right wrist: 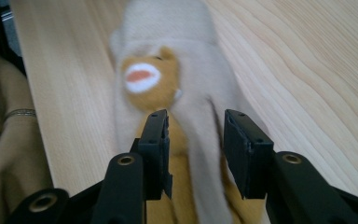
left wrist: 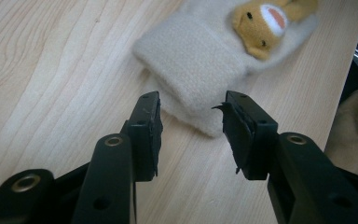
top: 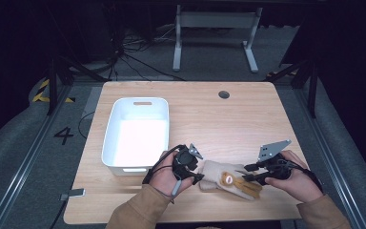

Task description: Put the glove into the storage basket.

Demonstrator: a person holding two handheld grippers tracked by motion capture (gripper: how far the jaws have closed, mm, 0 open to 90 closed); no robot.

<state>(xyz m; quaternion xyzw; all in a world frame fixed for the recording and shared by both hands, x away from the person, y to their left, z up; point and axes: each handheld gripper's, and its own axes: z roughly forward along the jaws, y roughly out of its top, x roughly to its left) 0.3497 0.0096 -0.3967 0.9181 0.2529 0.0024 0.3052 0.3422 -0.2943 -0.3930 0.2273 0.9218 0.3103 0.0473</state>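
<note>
Lab / data-capture bay, not a home.
Lone wooden table (top: 248, 114) with a cable grommet hole (top: 224, 94), grey carpet floor (top: 9, 143) marked with a painted "4" (top: 64, 135), hazard-stripe tape (top: 42, 90), loose cables (top: 128, 57), dark surround, white desk frame (top: 214, 28) behind.

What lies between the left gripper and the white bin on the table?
Only bare wooden table. In the high view, the left gripper sits just right of the white bin at its near corner, and nothing lies between them. The cream mitten is on the gripper's other side.
</note>
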